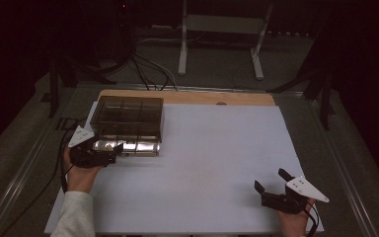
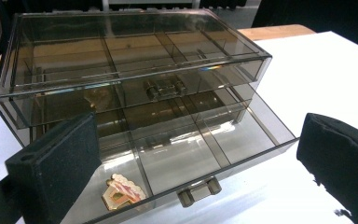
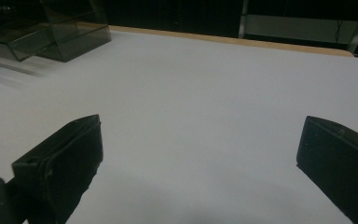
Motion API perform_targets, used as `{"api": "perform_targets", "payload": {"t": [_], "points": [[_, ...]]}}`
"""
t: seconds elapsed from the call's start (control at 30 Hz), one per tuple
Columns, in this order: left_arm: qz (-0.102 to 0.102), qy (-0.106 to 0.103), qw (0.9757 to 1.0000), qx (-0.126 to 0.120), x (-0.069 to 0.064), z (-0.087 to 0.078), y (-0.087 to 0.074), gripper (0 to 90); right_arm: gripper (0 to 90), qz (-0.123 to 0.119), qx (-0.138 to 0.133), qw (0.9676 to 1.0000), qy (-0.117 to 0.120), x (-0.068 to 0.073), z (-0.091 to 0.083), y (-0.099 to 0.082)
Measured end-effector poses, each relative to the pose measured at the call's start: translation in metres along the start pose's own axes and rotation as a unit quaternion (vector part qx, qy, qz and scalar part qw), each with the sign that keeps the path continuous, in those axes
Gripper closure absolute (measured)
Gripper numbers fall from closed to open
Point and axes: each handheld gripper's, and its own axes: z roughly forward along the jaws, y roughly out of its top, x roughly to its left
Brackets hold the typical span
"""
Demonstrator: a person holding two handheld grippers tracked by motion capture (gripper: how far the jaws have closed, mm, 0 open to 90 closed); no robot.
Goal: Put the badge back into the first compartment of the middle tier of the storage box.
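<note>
Drawer work is under way at the far-left part of the white table (image 1: 202, 163), where a smoked, see-through organiser box (image 1: 127, 116) is parked with its lower drawer (image 2: 191, 154) pulled out toward the person. The left tool (image 1: 114, 149) is held right at the drawer's front edge, its jaws spread wide and nothing gripped between them. Seen from the left gripper view, a small gold-and-pink trinket (image 2: 120, 192) is lying in the drawer's front-left compartment, and the little handle (image 2: 199, 190) on the drawer front is sitting between the two black jaws.

The step in hand is judged to be either closing that drawer or reaching in for the trinket. For a clean close, the handle should be met squarely and pushed straight back along the drawer's line, so the light box is not skidded across the smooth table. For a pick, the jaws should be narrowed first, since the compartment dividers leave little room.

The right tool (image 1: 275, 186) is rested well apart, near the table's near-right corner, its jaws also wide open and empty. It could be brought over to steady the box.

Beyond the table, a strip of wooden board (image 1: 187, 97), trailing cables (image 1: 150, 71) and a white stand (image 1: 222, 34) are seen, none of them in the way. The upper drawer's latch (image 2: 164, 87) overhangs the open one.
</note>
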Motion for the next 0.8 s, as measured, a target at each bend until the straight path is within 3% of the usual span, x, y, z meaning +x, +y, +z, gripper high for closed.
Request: {"api": "perform_targets", "payload": {"t": [0.37,0.8], "points": [[0.002,-0.002,0.9999,-0.016,-0.004,-0.007,-0.004,0.6,0.7,0.0,0.0,1.0,-0.001,0.0,0.0,0.0],[0.005,-0.003,0.9998,-0.017,-0.006,-0.012,-0.012,0.7,0.7,0.0,-0.002,1.0,-0.001,0.0,-0.001,0.0]]}}
